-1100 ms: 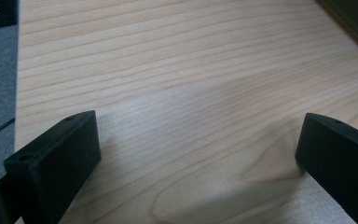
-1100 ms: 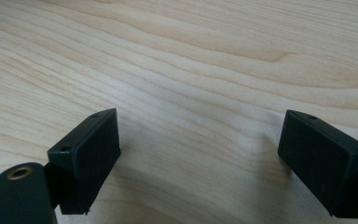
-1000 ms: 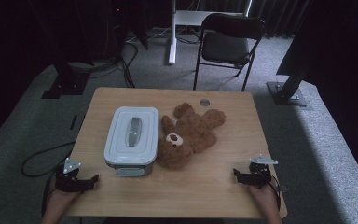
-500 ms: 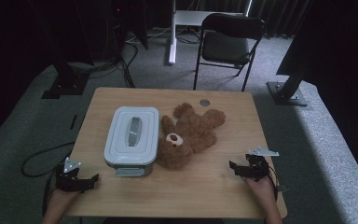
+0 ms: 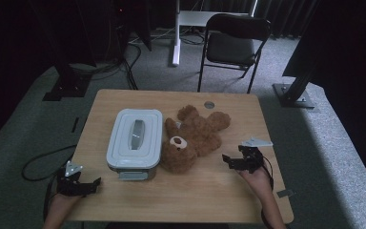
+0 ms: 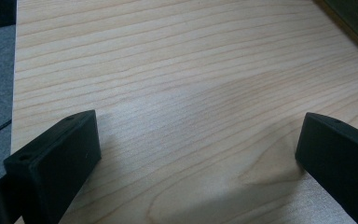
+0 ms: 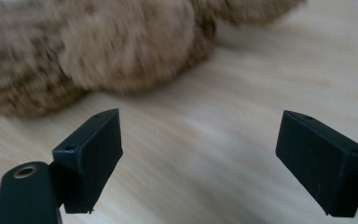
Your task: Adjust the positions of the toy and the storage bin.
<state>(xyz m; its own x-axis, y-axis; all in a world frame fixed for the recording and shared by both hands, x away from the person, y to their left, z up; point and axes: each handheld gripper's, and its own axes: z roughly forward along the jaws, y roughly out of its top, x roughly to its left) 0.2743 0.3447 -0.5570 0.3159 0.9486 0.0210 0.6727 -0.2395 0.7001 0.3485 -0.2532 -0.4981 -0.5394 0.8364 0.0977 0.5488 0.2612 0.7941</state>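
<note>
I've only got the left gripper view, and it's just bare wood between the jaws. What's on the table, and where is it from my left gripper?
Observer: A white lidded box sits on the table, ahead and to the right of the left gripper, apart from it.
Operator: Anything next to the box?
Observer: A brown bear lies face up just right of the box, head toward the person.
Operator: And the right gripper?
Observer: The right gripper is to the right of the bear, jaws open and pointed at it, not touching.
</note>
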